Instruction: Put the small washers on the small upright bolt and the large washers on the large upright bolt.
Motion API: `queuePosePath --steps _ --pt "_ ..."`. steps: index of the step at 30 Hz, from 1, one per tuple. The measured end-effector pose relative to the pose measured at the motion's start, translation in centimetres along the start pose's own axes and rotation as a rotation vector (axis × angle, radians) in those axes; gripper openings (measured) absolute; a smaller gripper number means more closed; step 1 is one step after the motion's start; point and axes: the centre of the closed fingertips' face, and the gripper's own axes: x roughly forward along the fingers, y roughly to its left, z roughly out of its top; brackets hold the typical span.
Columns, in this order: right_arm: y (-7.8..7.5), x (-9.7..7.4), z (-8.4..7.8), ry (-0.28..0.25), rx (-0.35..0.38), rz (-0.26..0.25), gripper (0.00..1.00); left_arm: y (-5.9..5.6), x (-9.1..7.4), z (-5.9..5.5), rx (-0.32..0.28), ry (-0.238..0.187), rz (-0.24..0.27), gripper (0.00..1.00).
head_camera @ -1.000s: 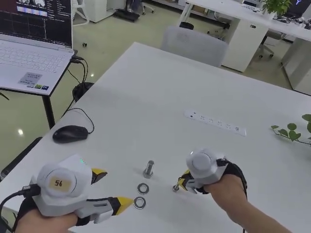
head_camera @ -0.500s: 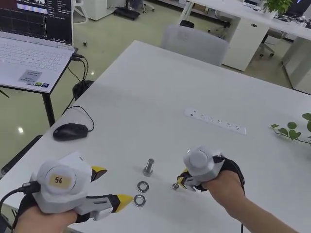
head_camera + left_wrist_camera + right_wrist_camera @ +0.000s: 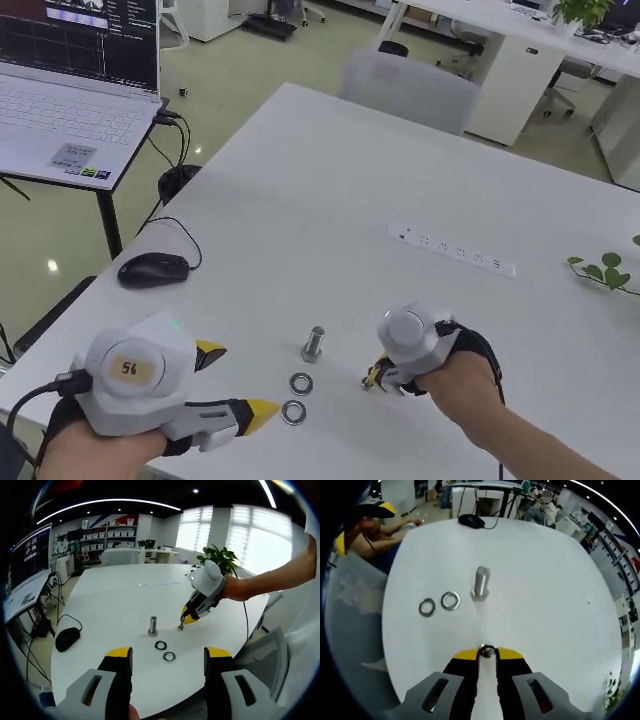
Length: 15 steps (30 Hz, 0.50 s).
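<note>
The large bolt (image 3: 313,344) (image 3: 153,626) (image 3: 481,583) stands upright on the white table (image 3: 330,200). Two large washers (image 3: 301,382) (image 3: 293,411) lie flat just in front of it, also in the right gripper view (image 3: 450,600) (image 3: 427,607). My right gripper (image 3: 377,376) (image 3: 487,652) is shut on a small ring-shaped piece, a small washer (image 3: 487,651), at the top of the small bolt (image 3: 367,383) (image 3: 180,626). My left gripper (image 3: 235,382) (image 3: 169,655) is open and holds nothing, a short way left of the washers.
A black mouse (image 3: 153,269) with its cable lies at the table's left edge. A white power strip (image 3: 452,252) lies further back. A laptop (image 3: 70,110) sits on a side desk to the left, and plant leaves (image 3: 605,275) reach in at the right.
The head camera has shifted a little. My right gripper stays at the small bolt and has barely moved. My left gripper holds still and open.
</note>
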Motion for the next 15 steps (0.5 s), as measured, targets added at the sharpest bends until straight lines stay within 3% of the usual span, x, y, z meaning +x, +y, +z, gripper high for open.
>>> queuePosePath --steps 15 --pt "0.3 1.9 -1.2 0.043 0.007 0.03 0.14 0.5 -0.4 -0.2 -0.008 0.005 0.013 0.57"
